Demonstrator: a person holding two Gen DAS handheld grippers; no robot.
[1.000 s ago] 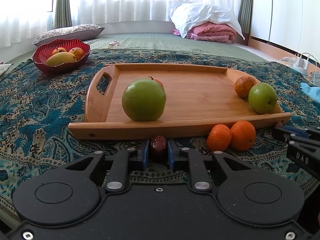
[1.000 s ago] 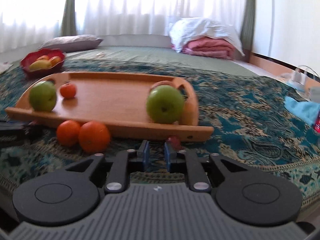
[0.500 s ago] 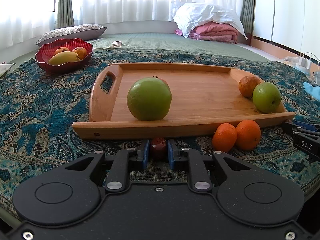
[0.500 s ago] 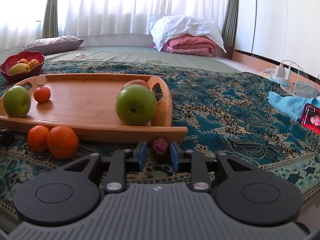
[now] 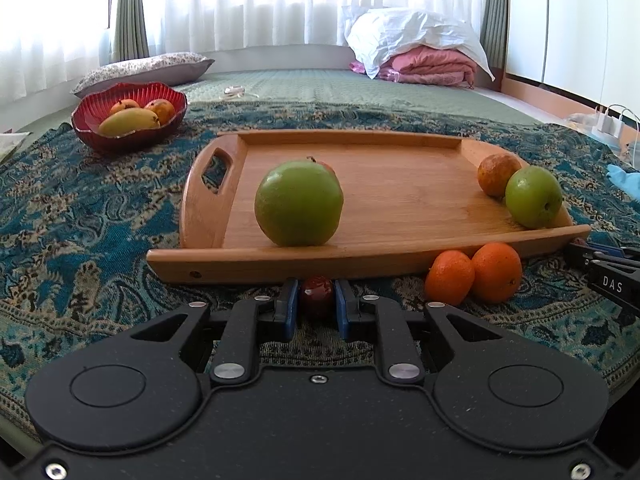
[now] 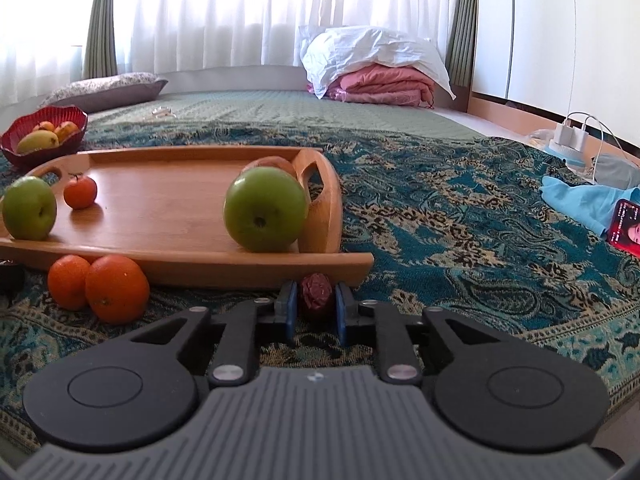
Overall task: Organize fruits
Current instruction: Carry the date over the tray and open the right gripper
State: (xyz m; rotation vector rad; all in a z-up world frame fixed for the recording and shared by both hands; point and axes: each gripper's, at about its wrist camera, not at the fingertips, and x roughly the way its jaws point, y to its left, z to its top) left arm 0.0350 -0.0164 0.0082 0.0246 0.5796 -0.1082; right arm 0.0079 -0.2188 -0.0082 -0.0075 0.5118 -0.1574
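Observation:
A wooden tray (image 5: 400,204) (image 6: 160,216) lies on the patterned cloth. It carries two green apples (image 5: 298,204) (image 5: 533,197) (image 6: 265,210) (image 6: 29,208), an orange (image 5: 498,174) and a small red fruit (image 6: 80,192). Two oranges (image 5: 474,274) (image 6: 100,288) rest on the cloth by the tray's near edge. My left gripper (image 5: 317,300) is shut on a glossy dark red date (image 5: 316,294) just before the tray. My right gripper (image 6: 316,300) is shut on a wrinkled red date (image 6: 316,296) at the tray's right corner, and it also shows at the right edge of the left wrist view (image 5: 608,276).
A red bowl (image 5: 128,114) (image 6: 44,134) with mangoes stands at the far left. Pillows and folded bedding (image 6: 376,68) lie at the back. A blue cloth (image 6: 580,204), a phone (image 6: 626,234) and chargers (image 6: 572,136) lie at the right.
My right gripper opened around the wrinkled date beside the tray corner and has now closed on it. The left gripper stayed shut on its date and kept still.

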